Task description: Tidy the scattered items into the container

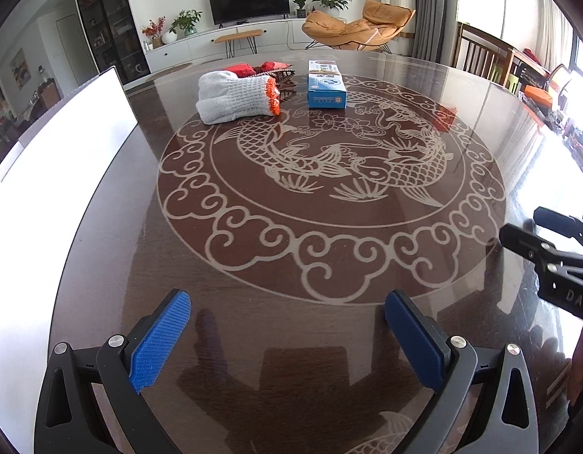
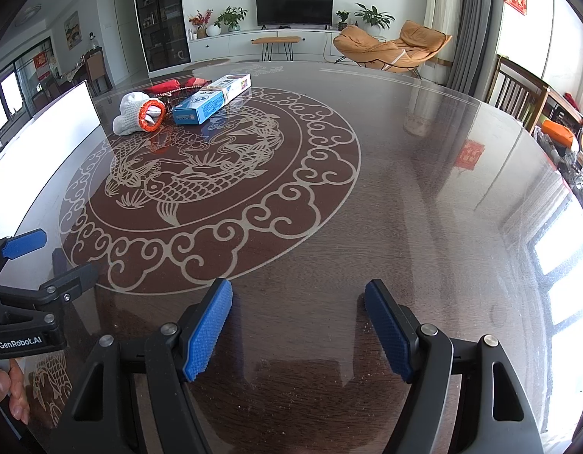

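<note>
A bundle of white knit gloves with orange cuffs [image 1: 234, 96] [image 2: 138, 113] lies at the far side of the dark round table [image 1: 291, 265] [image 2: 424, 189]. A blue carton [image 1: 325, 85] [image 2: 212, 100] rests just right of it. Behind both stands a dark woven basket [image 1: 282, 74] [image 2: 183, 91] holding red items [image 1: 243, 68] [image 2: 166, 85]. My left gripper [image 1: 287, 302] [image 2: 62, 255] hovers open over the near table edge, empty. My right gripper [image 2: 299, 289] [image 1: 530, 225] is open beside it on the right, also empty. Both are far from the items.
A tall white panel or box wall [image 1: 56, 189] [image 2: 45, 125] stands along the table's left side. Wooden chairs [image 1: 477, 53] [image 2: 518, 90] sit at the far right edge. A person's fingers [image 2: 11, 389] hold the left gripper's handle.
</note>
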Tool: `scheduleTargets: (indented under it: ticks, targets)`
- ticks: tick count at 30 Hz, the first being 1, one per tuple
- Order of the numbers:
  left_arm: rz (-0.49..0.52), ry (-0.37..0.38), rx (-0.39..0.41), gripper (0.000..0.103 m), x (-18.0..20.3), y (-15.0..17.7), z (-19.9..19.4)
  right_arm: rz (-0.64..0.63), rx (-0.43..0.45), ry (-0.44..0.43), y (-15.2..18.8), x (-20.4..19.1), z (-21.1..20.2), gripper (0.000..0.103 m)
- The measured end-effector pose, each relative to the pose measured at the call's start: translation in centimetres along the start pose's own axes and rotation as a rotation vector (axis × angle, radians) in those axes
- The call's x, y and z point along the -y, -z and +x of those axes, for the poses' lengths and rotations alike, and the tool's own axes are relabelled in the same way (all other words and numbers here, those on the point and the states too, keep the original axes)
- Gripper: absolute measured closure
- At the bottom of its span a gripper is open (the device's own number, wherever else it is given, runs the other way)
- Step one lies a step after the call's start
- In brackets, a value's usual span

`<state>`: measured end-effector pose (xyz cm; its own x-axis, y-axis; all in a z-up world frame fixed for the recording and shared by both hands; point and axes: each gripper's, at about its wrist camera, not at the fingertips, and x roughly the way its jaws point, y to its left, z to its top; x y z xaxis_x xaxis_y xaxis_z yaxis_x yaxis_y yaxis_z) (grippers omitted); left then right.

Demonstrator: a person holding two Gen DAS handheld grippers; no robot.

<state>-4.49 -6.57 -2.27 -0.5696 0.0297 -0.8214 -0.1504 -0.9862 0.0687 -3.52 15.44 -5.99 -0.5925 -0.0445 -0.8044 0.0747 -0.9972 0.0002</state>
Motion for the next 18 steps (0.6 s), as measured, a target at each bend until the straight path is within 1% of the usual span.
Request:
scheduleTargets:
  ticks: [1,3,6,7,8,10,11,12,14,16,18]
  targets:
    - [-0.001,0.0,0.006,0.0,-0.5,0.4,-0.2,0.001,-0.011,-0.028,-1.1,-0.2,0.6,0.029]
    - [-0.01,0.0,0.006,0.0,-1.3,1.0,-0.3,0.021,-0.028,-0.095,-4.6,-1.1,1.9,0.029]
    - [-0.059,0.053,0.026,0.0,-2.4,1.3,-0.5,0.058,0.021,-0.206,-12.2,-3.4,3.9,0.029]
    - [-0.073,0.063,0.035,0.0,-2.6,1.4,-0.6,0.061,0.036,-0.224,-15.1,-4.5,4.9,0.029]
    - [-0.082,0.074,0.026,0.0,-2.8,1.4,-0.4,0.054,0.041,-0.241,-18.0,-5.9,6.0,0.029]
    - [-0.063,0.069,0.006,0.0,-2.4,1.2,0.0,0.05,0.0,-0.274,-23.3,-8.8,9.1,0.029]
    - [-0.047,0.056,0.001,0.0,-2.0,1.2,0.1,0.057,-0.021,-0.274,-25.5,-10.1,10.7,0.029]
    - [-0.037,0.064,0.003,0.0,-1.9,1.2,0.1,0.059,-0.036,-0.263,-27.4,-11.4,12.2,0.029]
    - [-0.037,0.089,0.012,0.0,-1.9,1.2,0.0,0.048,-0.035,-0.225,-30.2,-13.9,14.5,0.029]
    - [-0.07,0.121,0.027,0.0,-2.5,1.3,-0.2,-0.003,-0.053,-0.21,-31.7,-16.5,16.7,0.029]
    - [-0.109,0.151,0.044,0.0,-3.2,1.4,-0.5,-0.105,-0.138,-0.194,-31.9,-19.0,19.2,0.029]
